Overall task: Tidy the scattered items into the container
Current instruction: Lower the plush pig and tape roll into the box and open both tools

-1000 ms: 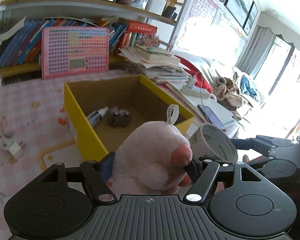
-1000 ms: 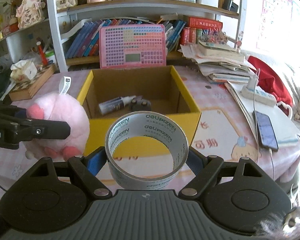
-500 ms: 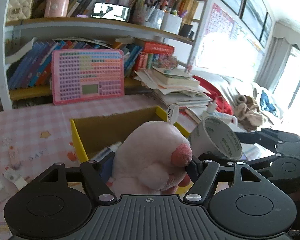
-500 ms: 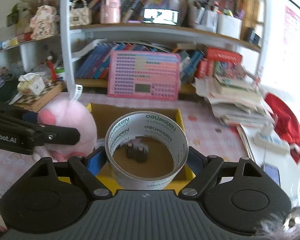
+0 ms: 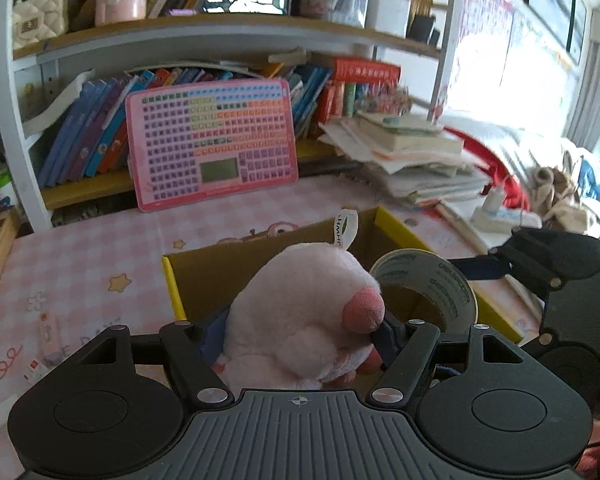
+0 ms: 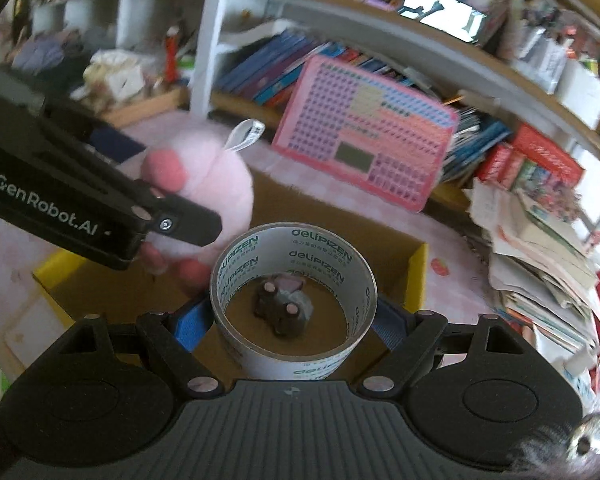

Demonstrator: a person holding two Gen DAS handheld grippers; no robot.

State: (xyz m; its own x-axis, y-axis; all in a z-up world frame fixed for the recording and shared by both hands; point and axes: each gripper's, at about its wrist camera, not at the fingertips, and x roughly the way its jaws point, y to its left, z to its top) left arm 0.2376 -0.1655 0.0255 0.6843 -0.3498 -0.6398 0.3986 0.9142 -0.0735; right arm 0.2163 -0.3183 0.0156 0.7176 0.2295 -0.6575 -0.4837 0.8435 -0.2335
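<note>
Pink checked cloth covers the table (image 5: 100, 248), with bookshelves (image 5: 220, 32) behind and a pink keyboard-style toy (image 5: 212, 148) propped against them.

Left claw (image 5: 296, 332): partly open, both pads pressed into a soft, fuzzy pink plush toy (image 5: 300, 320) with a rounded body, a darker pink snout and a white loop tag. The toy is held above the near edge of the box.

Right claw (image 6: 294, 320): set wide, blue pads clamped on the outer wall of a roll of tape (image 6: 296, 264), a rigid ring with printed lettering inside its core. The roll hangs over the box opening, just beside the plush toy.

Yellow cardboard box (image 5: 172, 284): rectangular, open top, plain brown inside. Seen through the roll, a small dark toy (image 6: 282, 308) lies on its floor.

Outside the box, a small pale item (image 5: 48, 330) lies on the cloth at left. Stacked papers and books (image 5: 412, 160) sit at right.
</note>
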